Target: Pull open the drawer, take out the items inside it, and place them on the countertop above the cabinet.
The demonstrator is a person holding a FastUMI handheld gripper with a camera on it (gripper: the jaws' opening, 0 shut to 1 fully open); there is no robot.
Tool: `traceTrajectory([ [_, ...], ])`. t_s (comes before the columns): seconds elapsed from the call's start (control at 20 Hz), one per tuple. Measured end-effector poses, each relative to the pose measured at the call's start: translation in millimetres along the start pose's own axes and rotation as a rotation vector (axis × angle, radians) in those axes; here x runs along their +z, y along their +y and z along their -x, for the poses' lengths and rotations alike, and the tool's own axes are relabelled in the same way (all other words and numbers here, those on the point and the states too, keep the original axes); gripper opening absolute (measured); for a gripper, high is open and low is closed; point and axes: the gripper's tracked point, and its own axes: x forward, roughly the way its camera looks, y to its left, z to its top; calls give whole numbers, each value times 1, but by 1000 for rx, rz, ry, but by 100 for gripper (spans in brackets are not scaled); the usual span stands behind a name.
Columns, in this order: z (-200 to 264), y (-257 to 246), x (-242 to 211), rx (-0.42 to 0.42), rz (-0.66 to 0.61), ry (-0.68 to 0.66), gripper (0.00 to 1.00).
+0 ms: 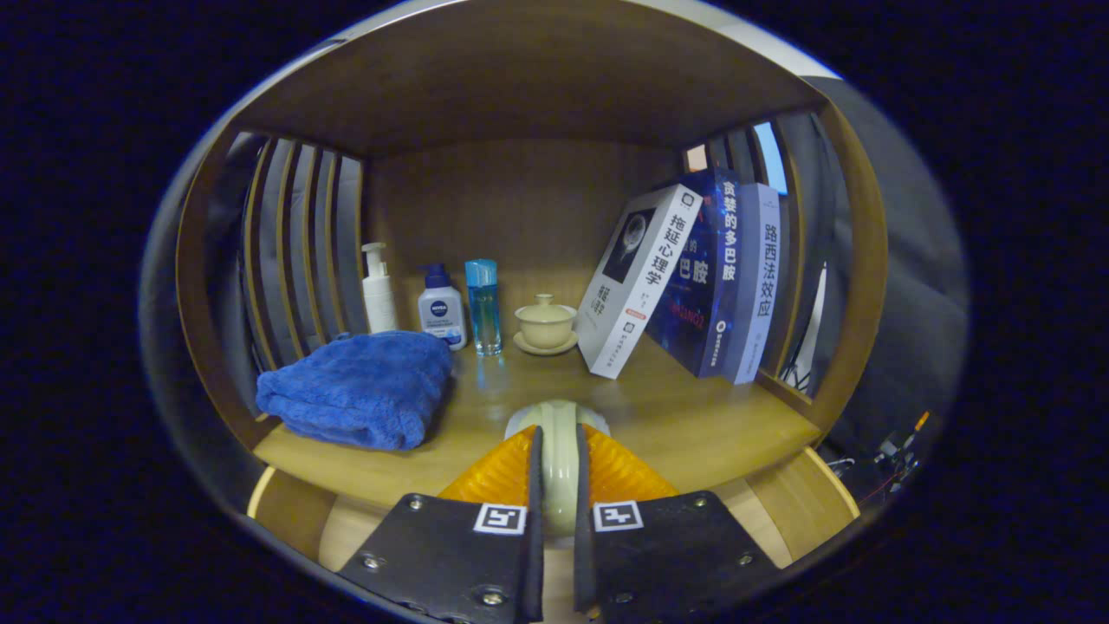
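Both fingers press on a pale cream dish held edge-on between them, just above the wooden surface. Beyond them lie a folded blue towel, a white pump bottle, a small lotion bottle, a blue bottle, a lidded cup on its saucer, and three leaning books

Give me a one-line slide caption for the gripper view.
Gripper shut on a pale cup above the countertop.
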Motion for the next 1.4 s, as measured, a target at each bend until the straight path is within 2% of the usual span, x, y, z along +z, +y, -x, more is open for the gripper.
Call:
traceTrajectory([
  [0.15, -16, 4, 4, -48, 31, -37, 14],
  [0.4, -43, 15, 7, -18, -87, -23, 15],
  [0.5, -52, 16, 9, -12, -98, -12, 14],
  [0.8, -59, 17, 13, -40, -53, -10, 14],
  [0.9, -52, 20, 15, -11, -20, -13, 19],
  [1.1, -28, -2, 17, -88, -60, -46, 73],
  [1.2, -17, -3, 10, -84, -92, -36, 99],
  [1.4, 29, -7, 6, -67, -76, -56, 99],
])
